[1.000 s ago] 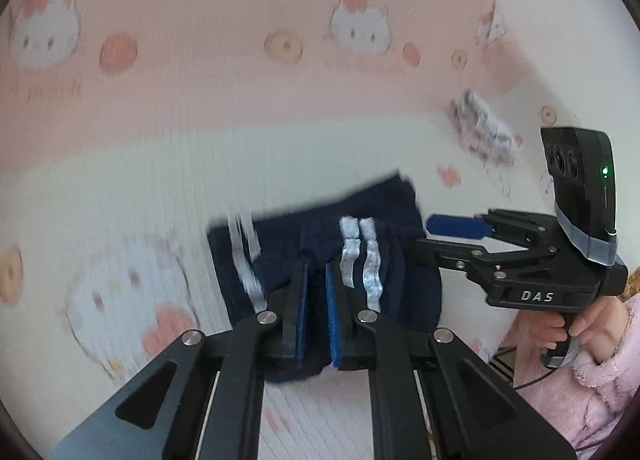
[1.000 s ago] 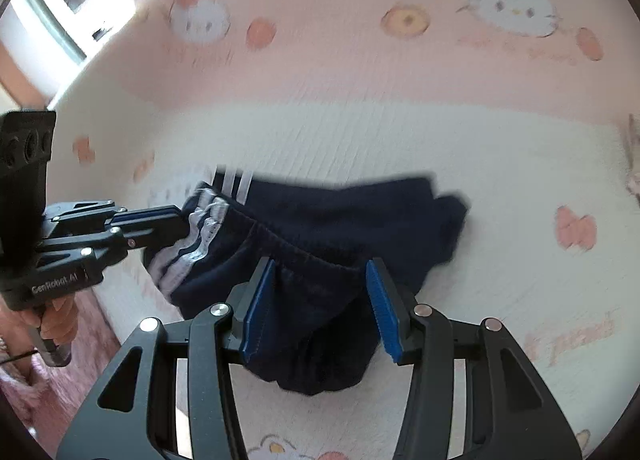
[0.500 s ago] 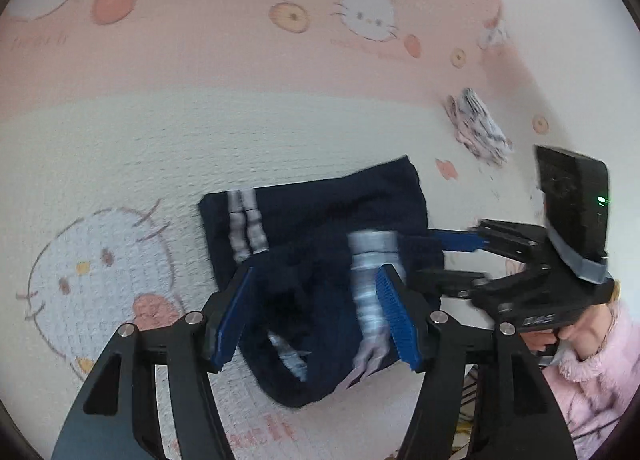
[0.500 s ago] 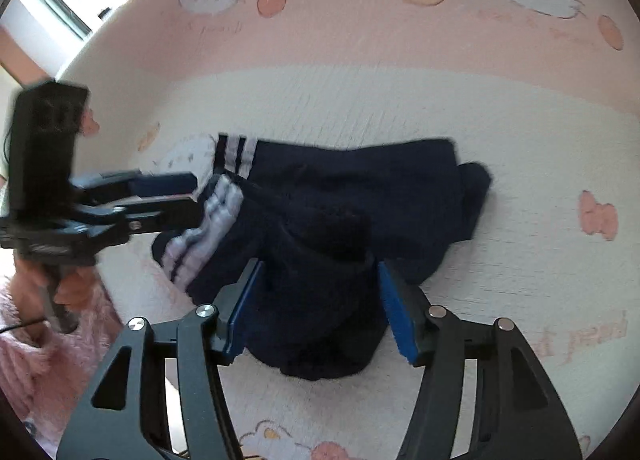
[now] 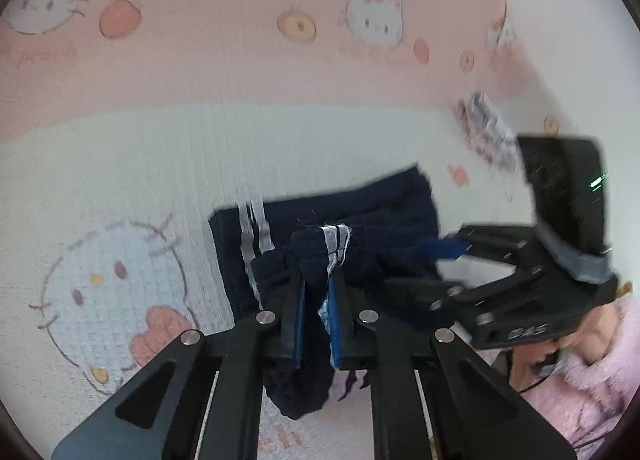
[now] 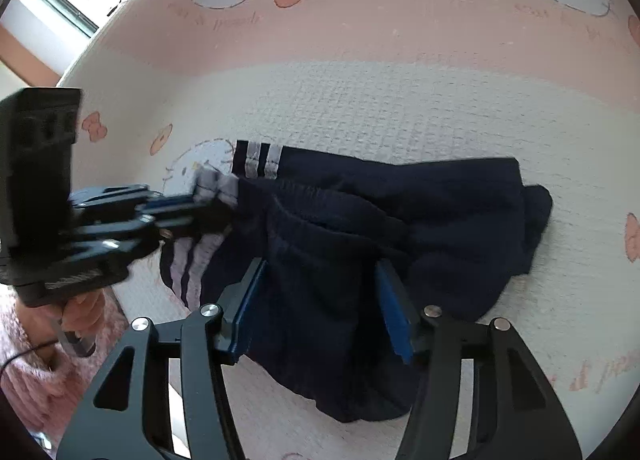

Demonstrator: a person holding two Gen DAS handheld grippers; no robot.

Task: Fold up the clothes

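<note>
Left wrist view, left tongs [image 5: 316, 300] just closed, pinching navy shorts [image 5: 360, 219] by striped edge, right tongs [image 6: 320, 300] spread astride shorts on bed [image 6: 400, 99]

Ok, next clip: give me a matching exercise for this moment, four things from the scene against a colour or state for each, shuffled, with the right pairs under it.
Things
1. left gripper
2. right gripper
3. shorts
4. sleeve

States or colours
A. fluffy pink
B. navy with white side stripes
C. jaws wide apart, dark fabric bunched between them
D. jaws nearly together, pinching the striped edge

Pairs: 1-D, 2-C, 3-B, 4-A

The left gripper's jaws have just been closing onto the cloth. Whether the right gripper's pads actually press on the fabric cannot be told.
</note>
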